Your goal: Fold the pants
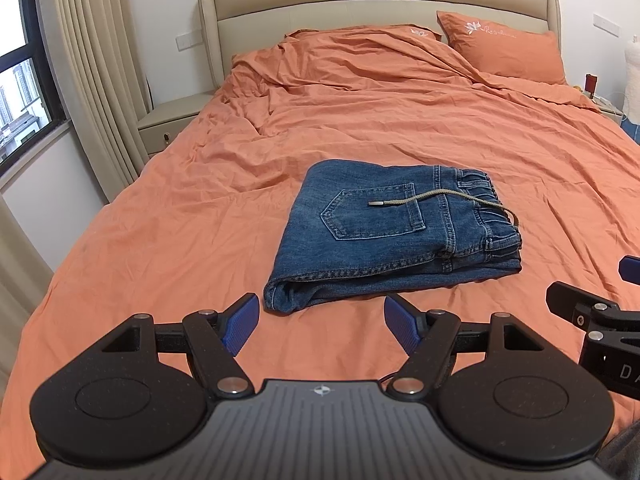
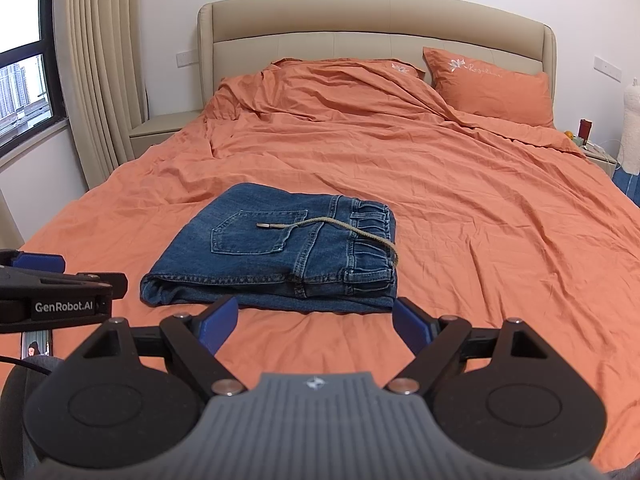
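Blue denim pants (image 1: 384, 236) lie folded into a compact stack on the orange bed, back pocket up, a beige drawstring (image 1: 436, 196) trailing across the waistband. My left gripper (image 1: 322, 322) hovers open just short of the stack's near edge, nothing between its blue pads. In the right wrist view the same pants (image 2: 276, 260) lie ahead, and my right gripper (image 2: 316, 326) stands open right before their near fold, holding nothing. Each gripper shows at the other view's edge: the right gripper (image 1: 592, 304) and the left gripper (image 2: 56, 276).
The orange duvet (image 1: 400, 120) is wrinkled, with an orange pillow (image 1: 504, 46) at the beige headboard (image 1: 360, 4). A nightstand (image 1: 172, 120) and curtains (image 1: 100, 60) stand at the left, a cluttered side table (image 2: 592, 144) at the right.
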The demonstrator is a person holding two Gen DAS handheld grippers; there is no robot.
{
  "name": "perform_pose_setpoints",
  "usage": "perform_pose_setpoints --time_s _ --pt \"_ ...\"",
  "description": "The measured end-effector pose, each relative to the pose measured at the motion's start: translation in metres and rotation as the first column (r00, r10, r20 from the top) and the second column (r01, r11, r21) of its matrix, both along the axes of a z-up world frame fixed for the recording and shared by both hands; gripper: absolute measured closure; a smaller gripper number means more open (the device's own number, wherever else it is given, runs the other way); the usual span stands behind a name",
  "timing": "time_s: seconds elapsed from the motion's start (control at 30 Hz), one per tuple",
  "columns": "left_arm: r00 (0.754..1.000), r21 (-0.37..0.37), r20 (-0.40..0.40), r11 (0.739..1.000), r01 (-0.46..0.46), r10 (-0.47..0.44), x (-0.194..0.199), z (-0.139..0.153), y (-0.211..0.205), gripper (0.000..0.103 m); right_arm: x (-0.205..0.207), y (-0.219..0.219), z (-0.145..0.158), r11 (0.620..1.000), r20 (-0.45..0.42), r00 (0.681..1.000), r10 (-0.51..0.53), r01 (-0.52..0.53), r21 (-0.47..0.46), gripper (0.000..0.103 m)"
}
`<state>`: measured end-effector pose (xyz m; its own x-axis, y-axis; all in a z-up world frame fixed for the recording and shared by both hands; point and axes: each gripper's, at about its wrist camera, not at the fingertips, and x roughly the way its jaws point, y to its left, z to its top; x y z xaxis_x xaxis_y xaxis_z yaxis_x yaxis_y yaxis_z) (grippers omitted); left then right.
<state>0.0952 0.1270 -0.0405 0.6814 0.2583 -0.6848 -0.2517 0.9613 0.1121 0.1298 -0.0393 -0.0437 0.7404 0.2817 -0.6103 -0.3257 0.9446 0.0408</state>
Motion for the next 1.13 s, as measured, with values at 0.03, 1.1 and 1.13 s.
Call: perform_pose_setpoints --time_s 0.03,1.1,1.13 --pt "1.000 0.000 0.000 1.000 0.001 -0.001 0.000 0.000 0.000 0.019 0.000 0.000 0.000 1.000 0.000 1.000 0.000 0.000 0.001 0.022" --pt "0.998 0.041 0.044 0.998 0.045 -0.047 -0.002 0.007 -0.011 0.020 -0.007 -0.002 0.004 1.000 0.003 1.000 0.007 -0.007 0.005 0.022" --pt "0.998 0.042 0.044 0.998 0.046 -0.048 -0.001 0.007 -0.011 0.020 -0.007 -0.002 0.004 1.000 0.003 1.000 0.007 -0.007 0.005 0.022"
